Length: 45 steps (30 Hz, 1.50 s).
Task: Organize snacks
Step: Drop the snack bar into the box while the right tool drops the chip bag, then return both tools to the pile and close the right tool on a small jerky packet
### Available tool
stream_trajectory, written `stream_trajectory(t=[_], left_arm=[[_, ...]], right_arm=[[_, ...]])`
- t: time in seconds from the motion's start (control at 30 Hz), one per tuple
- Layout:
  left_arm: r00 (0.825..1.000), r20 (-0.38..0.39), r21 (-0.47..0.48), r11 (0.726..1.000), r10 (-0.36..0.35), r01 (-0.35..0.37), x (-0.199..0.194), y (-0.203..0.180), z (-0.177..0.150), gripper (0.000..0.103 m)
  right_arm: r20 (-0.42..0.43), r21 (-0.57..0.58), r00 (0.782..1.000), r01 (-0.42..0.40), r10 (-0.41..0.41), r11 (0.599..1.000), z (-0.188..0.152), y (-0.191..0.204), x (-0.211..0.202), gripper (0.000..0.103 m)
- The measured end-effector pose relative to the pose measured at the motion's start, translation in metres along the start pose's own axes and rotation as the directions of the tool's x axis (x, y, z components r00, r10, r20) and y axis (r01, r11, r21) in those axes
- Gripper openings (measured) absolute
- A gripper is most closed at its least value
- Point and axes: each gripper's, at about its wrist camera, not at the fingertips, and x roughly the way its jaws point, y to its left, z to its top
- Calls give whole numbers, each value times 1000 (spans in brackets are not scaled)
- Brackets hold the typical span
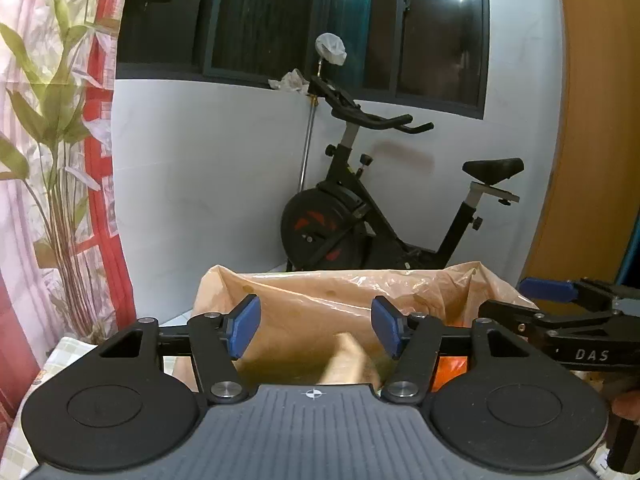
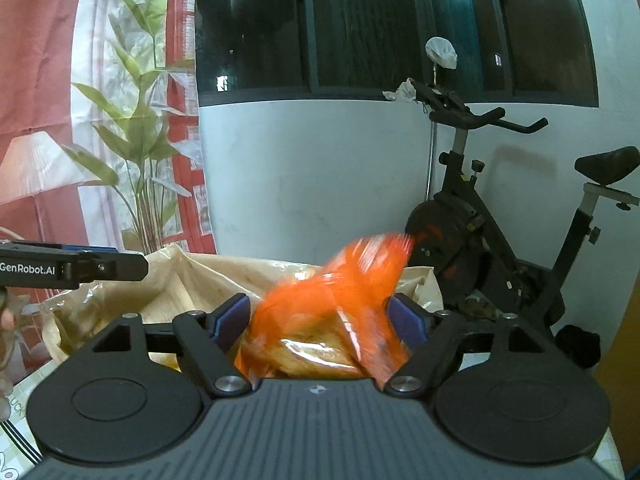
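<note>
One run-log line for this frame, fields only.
left gripper: open, empty | right gripper: shut on orange snack packet, blurred | both over tan plastic bag | stage: packet not yet released

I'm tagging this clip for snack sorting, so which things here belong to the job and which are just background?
Job:
- orange snack packet, between the right gripper jaws
- tan plastic bag
- left gripper, jaws open

Background:
- exercise bike
- window
- plant-print curtain
</note>
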Motion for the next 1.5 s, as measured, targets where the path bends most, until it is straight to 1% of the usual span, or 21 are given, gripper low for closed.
stream_trajectory(t=[0.07, 0.23, 0.5, 0.7, 0.97, 1.07, 1.2, 1.43, 1.5], left_arm=[[1000, 0, -2, 1000, 2, -2, -4, 1, 1, 66], [1000, 5, -11, 1000, 10, -10, -17, 5, 1, 68], [1000, 9, -22, 999, 25, -25, -51, 13, -6, 69], [999, 14, -43, 998, 43, -42, -82, 23, -22, 69], [996, 15, -84, 993, 88, -86, -114, 33, -53, 69], [995, 0, -129, 987, 98, -97, -124, 37, -69, 69], [994, -29, -152, 983, 102, -105, -129, 40, -90, 69], [990, -121, -187, 977, 77, -99, -116, 39, -124, 69], [987, -144, -183, 978, 71, -97, -113, 36, -132, 69]], right_arm=[[5, -3, 1000, 2, -2, 1000, 1, 1, -3, 87], [12, -20, 1000, -6, 6, 1000, 4, 5, -12, 87], [19, -25, 999, -48, 48, 999, 1, 15, -41, 87], [25, -27, 997, -76, 76, 997, -9, 21, -66, 87], [31, -21, 996, -86, 87, 996, -33, 25, -93, 87], [34, -20, 995, -88, 89, 996, -45, 24, -103, 87], [34, -24, 995, -95, 95, 995, -62, 23, -114, 87], [-22, -14, 996, -87, 87, 996, -96, 21, -118, 87], [-41, -9, 996, -82, 81, 997, -107, 21, -118, 87]])
